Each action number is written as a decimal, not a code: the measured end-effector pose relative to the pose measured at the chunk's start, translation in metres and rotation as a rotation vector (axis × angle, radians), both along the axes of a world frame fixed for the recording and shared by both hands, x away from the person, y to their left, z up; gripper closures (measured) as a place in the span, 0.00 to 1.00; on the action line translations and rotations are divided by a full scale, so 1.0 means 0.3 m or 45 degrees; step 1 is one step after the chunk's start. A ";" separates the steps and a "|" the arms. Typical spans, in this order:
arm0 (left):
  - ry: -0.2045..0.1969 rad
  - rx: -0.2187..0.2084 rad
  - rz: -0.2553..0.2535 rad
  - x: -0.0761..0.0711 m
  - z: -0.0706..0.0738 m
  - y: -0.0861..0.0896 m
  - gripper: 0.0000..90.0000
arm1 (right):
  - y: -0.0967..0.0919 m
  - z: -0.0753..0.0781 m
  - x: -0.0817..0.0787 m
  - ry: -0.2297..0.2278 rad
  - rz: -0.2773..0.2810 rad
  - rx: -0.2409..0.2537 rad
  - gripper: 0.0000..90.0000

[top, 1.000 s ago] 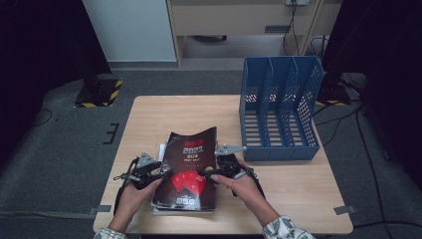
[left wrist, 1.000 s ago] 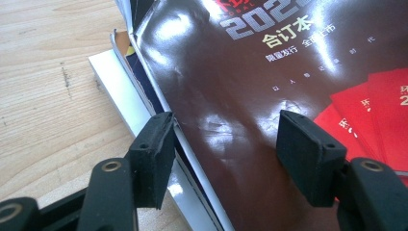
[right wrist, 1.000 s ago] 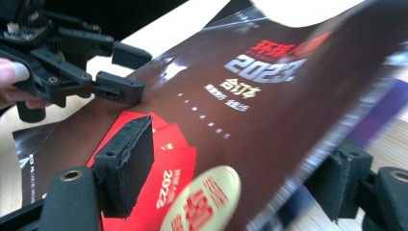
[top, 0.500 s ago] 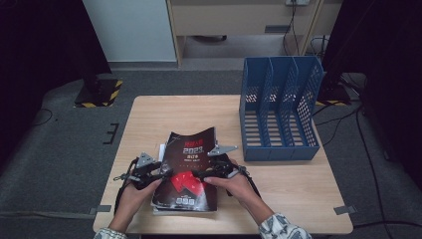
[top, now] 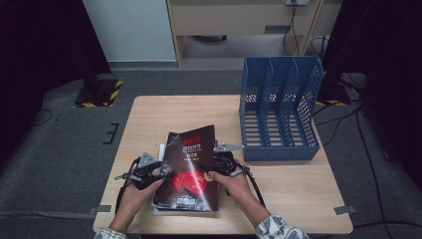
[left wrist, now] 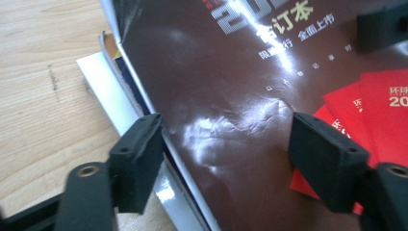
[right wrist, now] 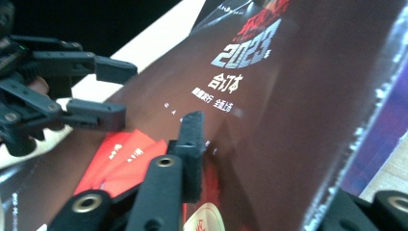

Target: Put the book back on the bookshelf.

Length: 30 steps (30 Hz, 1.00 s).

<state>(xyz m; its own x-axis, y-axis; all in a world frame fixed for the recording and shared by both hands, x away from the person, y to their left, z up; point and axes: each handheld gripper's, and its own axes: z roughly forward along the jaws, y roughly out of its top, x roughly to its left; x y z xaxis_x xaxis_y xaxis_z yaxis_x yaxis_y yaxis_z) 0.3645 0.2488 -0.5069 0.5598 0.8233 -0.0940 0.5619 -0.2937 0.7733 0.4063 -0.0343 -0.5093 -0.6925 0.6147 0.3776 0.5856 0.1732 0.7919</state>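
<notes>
On the near left of the wooden table (top: 149, 112), the left gripper (top: 160, 175) is sitting at the left edge of a dark brown magazine (top: 191, 164). In the left gripper view its jaws are standing apart, one pad over the stack's left edge where white pages (left wrist: 113, 103) are peeking out from under the cover, the other over the glossy cover (left wrist: 231, 96) near the red printed shapes. The jaws have just been opening, and the pads are not pressing on anything, though the magazine's edge is lying between them.

The magazine is lying on a small stack in the near middle of the table, its far end tilted slightly to the right, with white "2023" lettering on the far half of the cover and red shapes on the near half.

At the magazine's right edge, the right gripper (top: 221, 167) is closing in on the cover. In the right gripper view one pad is lying on top of the cover (right wrist: 269, 96) and the other jaw is sitting below its right edge, so the cover's edge is passing between them. These jaws have just been closing, and they are now gripping the magazine's right edge.

Farther right, a blue file rack (top: 281, 107) is standing on the far right part of the table, well apart from the magazine.
</notes>
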 end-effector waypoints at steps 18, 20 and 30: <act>-0.112 -0.114 0.016 -0.002 0.038 0.012 0.16 | -0.019 0.135 -0.052 -0.295 0.070 0.049 0.92; -0.112 -0.118 0.014 0.000 0.037 0.010 0.16 | -0.016 0.149 -0.059 -0.327 0.083 0.051 0.93; -0.103 -0.164 -0.053 0.013 0.028 -0.003 0.13 | -0.015 0.224 -0.084 -0.481 0.137 0.072 0.94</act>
<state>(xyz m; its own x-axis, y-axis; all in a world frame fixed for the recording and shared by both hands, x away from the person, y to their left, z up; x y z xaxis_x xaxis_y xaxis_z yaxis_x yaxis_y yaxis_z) 0.3685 0.2479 -0.4985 0.6033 0.7831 -0.1509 0.4858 -0.2108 0.8483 0.3811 -0.0388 -0.4421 -0.8485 0.5164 0.1152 0.2322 0.1678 0.9581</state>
